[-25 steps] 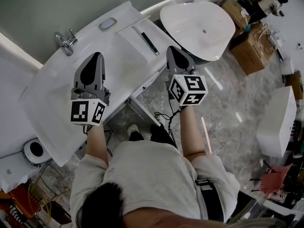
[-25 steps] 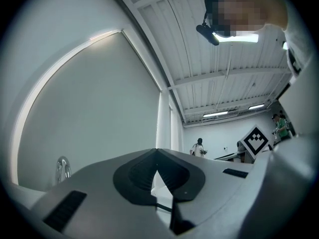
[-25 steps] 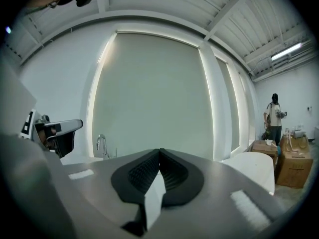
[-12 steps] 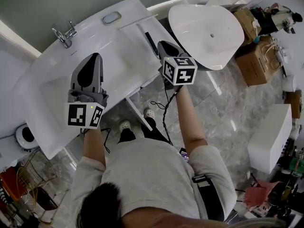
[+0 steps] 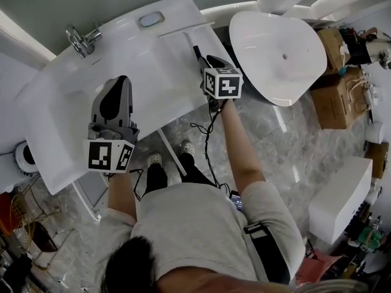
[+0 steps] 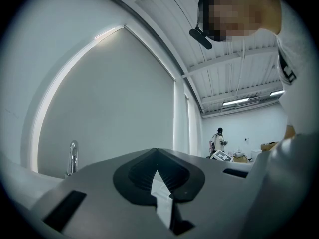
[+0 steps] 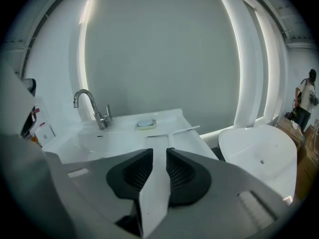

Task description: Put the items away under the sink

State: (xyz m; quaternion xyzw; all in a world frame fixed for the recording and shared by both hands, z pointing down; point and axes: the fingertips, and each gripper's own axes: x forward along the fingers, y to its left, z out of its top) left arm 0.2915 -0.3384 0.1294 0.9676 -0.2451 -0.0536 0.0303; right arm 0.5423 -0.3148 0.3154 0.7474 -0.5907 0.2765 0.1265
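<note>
dark slim item point(image 5: 196, 51) lies on the right end of the sink counter point(image 5: 153, 78), not picked up yet; can't tell what it is, pen or brush maybe. Behind it sit a white T-shaped piece point(image 5: 186, 28) and a soap dish point(image 5: 151, 20) close to the back wall, with the faucet point(image 5: 82, 39) at the far left corner. right gripper point(image 5: 206, 58) is just beside the dark item, tilted down at the counter. Its jaws have just been opening and now stand apart, with nothing between them, only bare counter in the gap. left gripper point(image 5: 116, 83) hovers over the basin side, pointing level, jaws pressed together, empty. Step looks like reach-to-grasp on the first item; task barely begun, everything on top. To do it well: set the gap across the item's long axis, lower until both pads straddle it mid-length, and close only once it's centred. It's thin and low on a slick surface, so it could skid or roll off the edge. Space under the sink isn't visible here
</note>
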